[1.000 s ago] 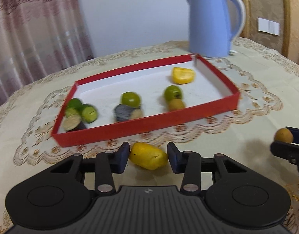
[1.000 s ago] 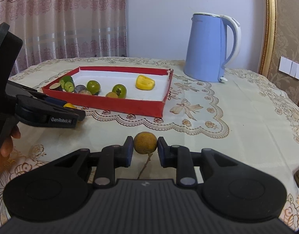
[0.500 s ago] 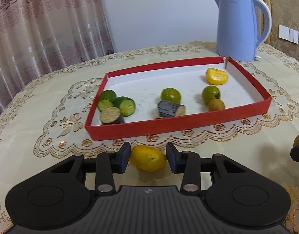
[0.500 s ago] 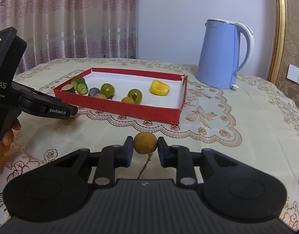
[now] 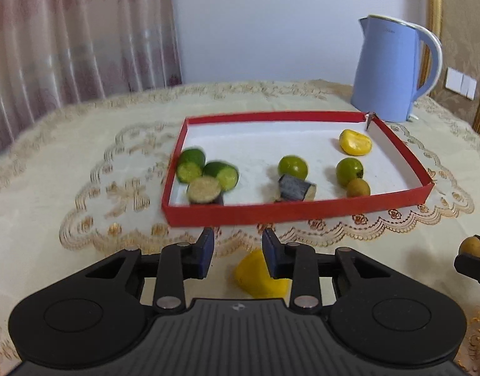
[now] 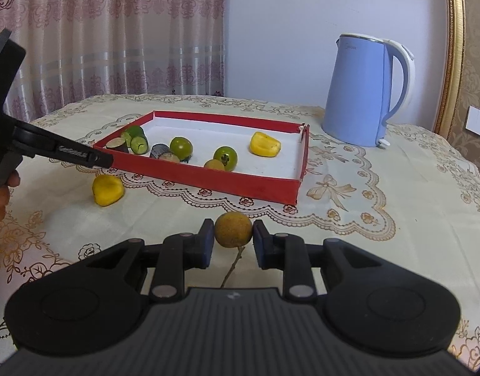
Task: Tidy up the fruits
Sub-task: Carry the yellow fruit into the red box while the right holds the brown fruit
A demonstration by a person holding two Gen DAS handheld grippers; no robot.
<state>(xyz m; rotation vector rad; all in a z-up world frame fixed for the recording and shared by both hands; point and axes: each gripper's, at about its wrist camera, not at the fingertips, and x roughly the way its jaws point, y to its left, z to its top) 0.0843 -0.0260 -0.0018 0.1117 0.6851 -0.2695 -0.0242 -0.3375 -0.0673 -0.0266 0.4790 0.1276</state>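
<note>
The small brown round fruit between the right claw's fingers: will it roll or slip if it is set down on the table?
The brown fruit looks almost spherical, so it probably rolls easily on the flat tablecloth. Its skin looks matte and rough, so slipping from the right claw seems unlikely. A thin stem hangs below and may slow rolling slightly.

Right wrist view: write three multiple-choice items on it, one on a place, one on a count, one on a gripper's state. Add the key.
1. Where does the loose yellow fruit lie relative to the red tray?
A. inside it
B. outside it, on the tablecloth
C. balanced on its rim

2. How many whole round green fruits are in the tray?
A. none
B. five
C. two

3. What is the right gripper doing?
A. shut on a brown fruit
B. open, with nothing between its fingers
C. clamped on the tray wall

Key: B, it rests on the cloth near the tray's corner; C, two sit mid-tray; A, both fingers press the fruit's sides.
</note>
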